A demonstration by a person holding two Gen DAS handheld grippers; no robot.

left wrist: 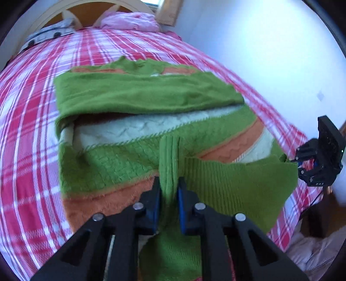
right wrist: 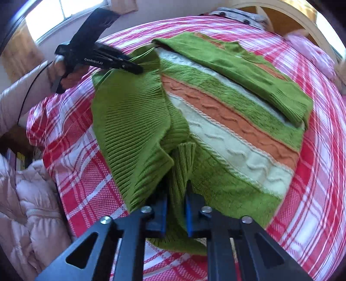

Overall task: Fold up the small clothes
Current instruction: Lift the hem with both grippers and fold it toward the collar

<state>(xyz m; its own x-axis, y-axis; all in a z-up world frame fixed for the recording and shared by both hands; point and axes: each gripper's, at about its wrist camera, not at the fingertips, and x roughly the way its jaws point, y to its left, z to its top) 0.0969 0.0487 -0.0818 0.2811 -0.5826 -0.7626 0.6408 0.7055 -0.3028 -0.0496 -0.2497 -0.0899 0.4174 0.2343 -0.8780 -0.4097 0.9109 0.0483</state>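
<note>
A small knitted sweater [left wrist: 121, 164] with green, orange and white stripes lies on the bed; it also shows in the right wrist view [right wrist: 227, 121]. One green sleeve [left wrist: 147, 93] is folded across its chest. My left gripper [left wrist: 169, 186] is shut on the green ribbed hem [left wrist: 227, 186], lifted off the bed. My right gripper [right wrist: 176, 194] is shut on the other end of that hem [right wrist: 134, 134]. The right gripper also shows at the right in the left wrist view [left wrist: 292, 161]. The left gripper also shows in the right wrist view [right wrist: 138, 68].
A red and white plaid bedspread [left wrist: 32, 121] covers the bed [right wrist: 320, 173]. A pink pillow [left wrist: 132, 20] and a wooden headboard [left wrist: 71, 13] are at the far end. A white wall [left wrist: 270, 54] runs along one side. A pink puffy jacket [right wrist: 32, 194] lies beside the bed.
</note>
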